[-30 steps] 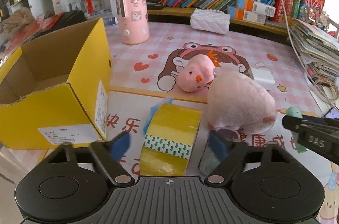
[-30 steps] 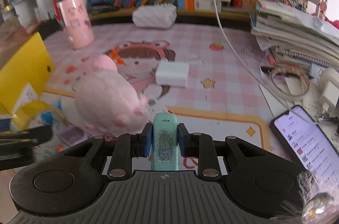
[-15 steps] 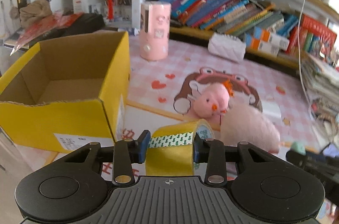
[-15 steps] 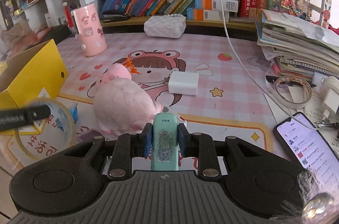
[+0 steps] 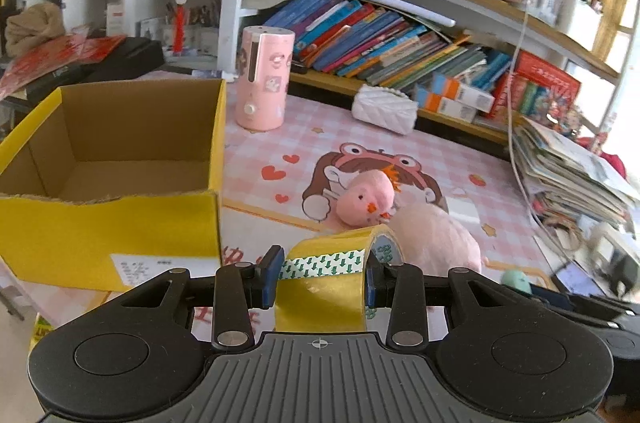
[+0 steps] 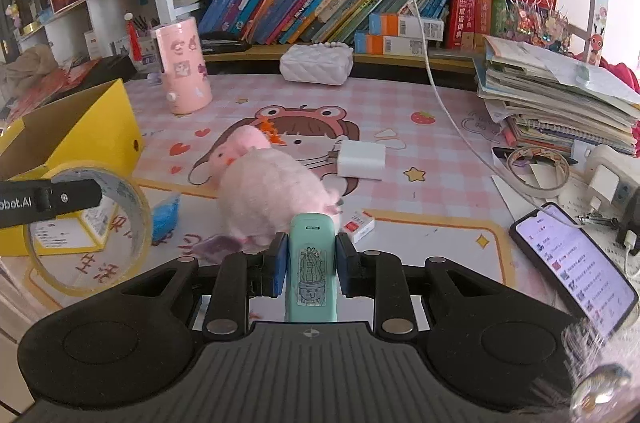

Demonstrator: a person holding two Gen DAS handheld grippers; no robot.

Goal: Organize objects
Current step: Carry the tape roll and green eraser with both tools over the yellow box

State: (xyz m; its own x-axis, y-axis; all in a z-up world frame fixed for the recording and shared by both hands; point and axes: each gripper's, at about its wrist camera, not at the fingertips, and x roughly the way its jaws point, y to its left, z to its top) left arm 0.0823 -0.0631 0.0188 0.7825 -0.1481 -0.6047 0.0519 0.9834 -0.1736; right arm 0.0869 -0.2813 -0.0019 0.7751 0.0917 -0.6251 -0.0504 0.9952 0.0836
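Observation:
My left gripper (image 5: 320,273) is shut on a yellow tape roll (image 5: 326,287) and holds it above the desk, right of an open yellow cardboard box (image 5: 116,223). The roll (image 6: 86,229) and the box (image 6: 76,131) also show at the left of the right wrist view. My right gripper (image 6: 312,263) is shut on a small mint-green device with a cactus sticker (image 6: 312,263), held above the desk. Two pink plush toys lie mid-desk: a small chick (image 5: 366,197) and a bigger one (image 6: 272,191).
A pink cylinder (image 5: 262,79) and a white quilted pouch (image 5: 384,109) stand near the bookshelf. A white charger (image 6: 360,159), a small white-red eraser (image 6: 360,223), a blue wrapper (image 6: 164,215), a phone (image 6: 576,263), a clear tape ring (image 6: 538,173) and a book stack (image 6: 560,103) lie around.
My left gripper closed on the yellow tape roll and lifted it off the desk, rising higher beside the box. My right gripper kept its hold on the mint device and also rose.

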